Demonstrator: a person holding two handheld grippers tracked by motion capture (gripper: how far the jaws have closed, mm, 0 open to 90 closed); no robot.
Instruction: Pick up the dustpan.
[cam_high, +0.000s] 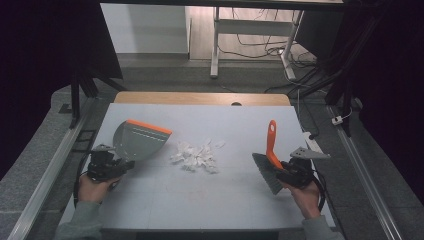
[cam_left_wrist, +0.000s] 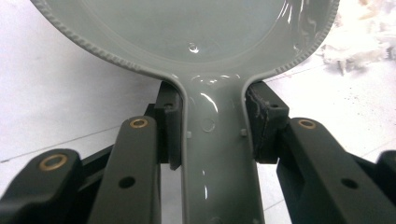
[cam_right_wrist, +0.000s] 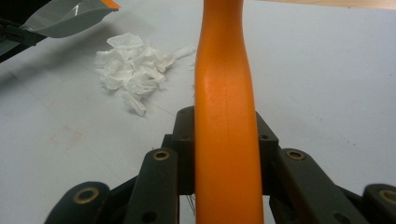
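On table (cam_high: 150, 200), empty dustpan (cam_high: 137, 140), paper scraps (cam_high: 196, 156) beside

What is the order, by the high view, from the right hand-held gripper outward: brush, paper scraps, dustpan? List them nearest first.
1. Brush: clamped in the right hand-held gripper itself.
2. Paper scraps: at the table's middle, to its left.
3. Dustpan: far left, held by the left hand-held gripper.

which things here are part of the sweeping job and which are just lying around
In the job:
dustpan, held by left tool
brush, held by right tool
paper scraps

Lying about:
white desk frame
floor cables
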